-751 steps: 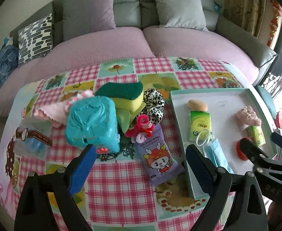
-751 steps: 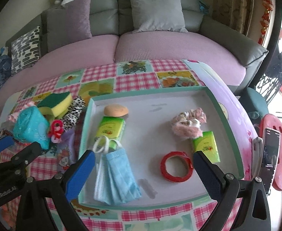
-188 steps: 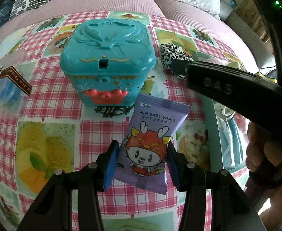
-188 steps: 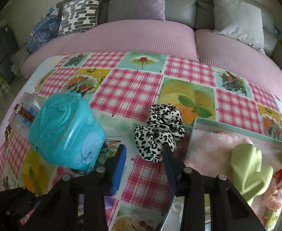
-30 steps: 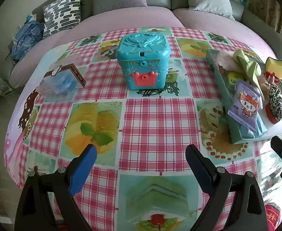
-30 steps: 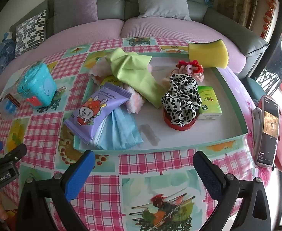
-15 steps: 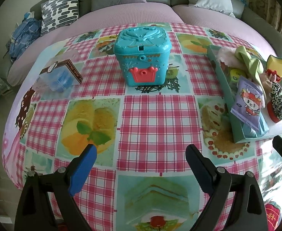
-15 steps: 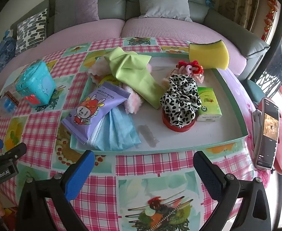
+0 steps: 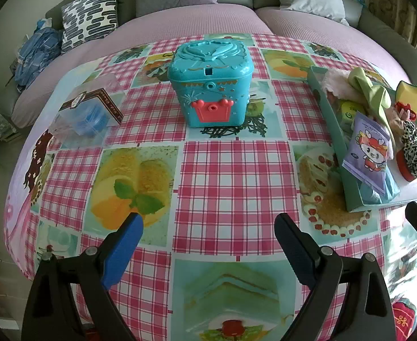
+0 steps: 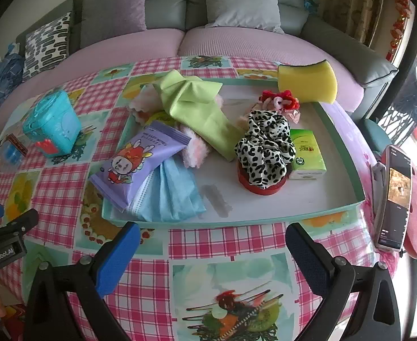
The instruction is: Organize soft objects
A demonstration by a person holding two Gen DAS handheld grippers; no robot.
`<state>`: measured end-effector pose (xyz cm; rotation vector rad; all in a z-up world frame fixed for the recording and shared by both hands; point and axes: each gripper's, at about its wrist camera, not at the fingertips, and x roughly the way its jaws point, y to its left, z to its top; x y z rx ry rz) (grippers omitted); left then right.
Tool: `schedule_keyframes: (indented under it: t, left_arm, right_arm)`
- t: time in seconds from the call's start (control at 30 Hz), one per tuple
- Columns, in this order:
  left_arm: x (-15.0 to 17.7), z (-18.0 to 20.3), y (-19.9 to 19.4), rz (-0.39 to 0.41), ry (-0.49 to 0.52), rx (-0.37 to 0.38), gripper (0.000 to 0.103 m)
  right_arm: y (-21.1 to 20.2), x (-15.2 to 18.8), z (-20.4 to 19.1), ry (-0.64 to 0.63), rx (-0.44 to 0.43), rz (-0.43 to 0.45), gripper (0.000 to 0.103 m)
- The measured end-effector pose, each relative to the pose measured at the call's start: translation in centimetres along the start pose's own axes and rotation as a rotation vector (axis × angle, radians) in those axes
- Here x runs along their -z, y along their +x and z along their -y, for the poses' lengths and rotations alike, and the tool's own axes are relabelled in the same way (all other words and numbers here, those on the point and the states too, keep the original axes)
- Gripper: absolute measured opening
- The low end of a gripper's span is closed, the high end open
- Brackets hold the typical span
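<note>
We read both tools empty: left tool (image 9: 205,228), right tool (image 10: 209,237) spread wide above desk | soft goods piled in tray (image 10: 347,153) | leopard scrunchie (image 10: 265,147) light, squashy; pinch bunched fabric | wipes pack (image 10: 140,156) slick, grip sealed edge.

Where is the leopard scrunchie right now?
Right wrist view: the leopard scrunchie lies in the tray, draped over the red tape roll, left of the green tissue pack.
</note>
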<state>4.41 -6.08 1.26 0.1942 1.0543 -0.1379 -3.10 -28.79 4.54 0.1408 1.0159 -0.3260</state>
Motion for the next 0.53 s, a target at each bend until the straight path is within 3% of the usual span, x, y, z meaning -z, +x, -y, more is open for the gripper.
schedule_keyframes:
  t: [0.53]
  left_arm:
    - [0.09,0.22,-0.72,0.032,-0.004,0.026,0.094]
  right_arm:
    - [0.00,-0.03,0.02,0.001,0.001,0.000,0.103]
